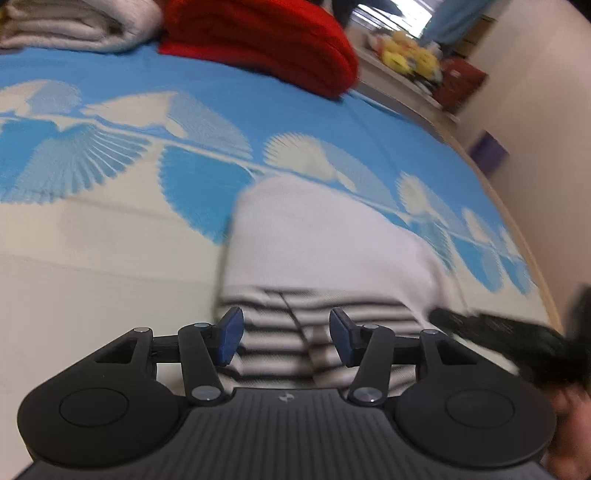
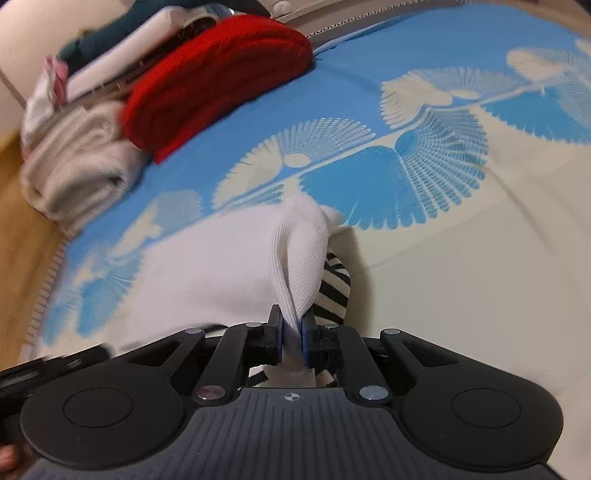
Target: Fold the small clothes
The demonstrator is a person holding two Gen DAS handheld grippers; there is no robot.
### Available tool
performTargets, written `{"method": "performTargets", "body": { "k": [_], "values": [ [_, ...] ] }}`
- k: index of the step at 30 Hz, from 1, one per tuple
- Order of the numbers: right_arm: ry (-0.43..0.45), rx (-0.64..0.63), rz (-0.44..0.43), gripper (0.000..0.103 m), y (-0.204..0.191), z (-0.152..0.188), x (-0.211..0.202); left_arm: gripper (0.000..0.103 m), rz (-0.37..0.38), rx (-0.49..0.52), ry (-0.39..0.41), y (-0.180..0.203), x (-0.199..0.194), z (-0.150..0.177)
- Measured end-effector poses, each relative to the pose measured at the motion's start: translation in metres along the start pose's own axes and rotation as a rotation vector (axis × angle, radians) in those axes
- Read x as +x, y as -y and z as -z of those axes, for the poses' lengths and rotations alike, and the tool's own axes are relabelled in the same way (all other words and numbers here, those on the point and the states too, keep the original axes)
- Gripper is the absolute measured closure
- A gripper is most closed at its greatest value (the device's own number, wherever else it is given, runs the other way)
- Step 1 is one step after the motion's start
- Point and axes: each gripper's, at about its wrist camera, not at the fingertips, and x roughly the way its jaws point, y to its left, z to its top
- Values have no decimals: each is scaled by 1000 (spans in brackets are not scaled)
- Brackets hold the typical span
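Observation:
A small white garment (image 1: 314, 240) with a black-and-white striped part (image 1: 266, 343) lies on the bed. My left gripper (image 1: 286, 330) hovers over the striped part, its blue pads (image 1: 229, 336) apart and pressing on nothing. In the right wrist view my right gripper (image 2: 291, 332) is shut on a raised fold of the white garment (image 2: 221, 266); the striped part (image 2: 334, 288) hangs just right of the fold. The right gripper shows as a blurred black shape (image 1: 517, 339) at the garment's right edge.
The bedsheet (image 1: 110, 240) is cream with blue fan patterns. A folded red knit (image 1: 266, 40) and folded white towels (image 1: 74, 26) lie at the far side, with more stacked clothes (image 2: 110, 55) behind. A shelf with yellow toys (image 1: 406, 55) stands beyond the bed.

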Motion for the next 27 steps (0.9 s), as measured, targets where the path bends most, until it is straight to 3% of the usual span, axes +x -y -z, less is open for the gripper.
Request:
{"method": "performTargets", "body": {
  "k": [1,3,4,6,10,12,15,17,19,21,24,26,27],
  "values": [
    [-11,-3,19,94,0,-1,5,41,-3,23,-21,-3,5,4],
    [-37,27,26,94,5,-1,11,29,-93,82,-104,-8,23,20],
    [-40,22,31,93,6,-2,12,29,-98,56,-113,-12,27,23],
    [-41,-2,31,91,4,1,11,32,-71,-22,-105,-16,17,23],
    [5,-7,12,84,2,6,-8,33,-41,64,-56,-3,-6,31],
    [6,-6,-4,82,5,9,-18,22,-91,87,-117,-6,8,45],
    [-97,-65,58,78,11,19,-13,23,-113,4,-125,-11,1,52],
    [-158,-64,123,78,21,27,-15,23,-156,73,-81,5,-18,51],
    [-153,-39,180,78,30,31,-28,22,-220,184,-26,25,-41,55],
    [-86,-35,192,78,30,31,-53,19,-253,235,31,40,-70,58],
    [49,-144,156,75,6,35,-104,18,-275,272,155,62,-119,71],
    [140,-217,136,55,-13,48,-140,18,-308,295,212,78,-147,86],
    [170,-240,129,40,-20,58,-156,18,-321,285,231,83,-159,95]
  ]
}}
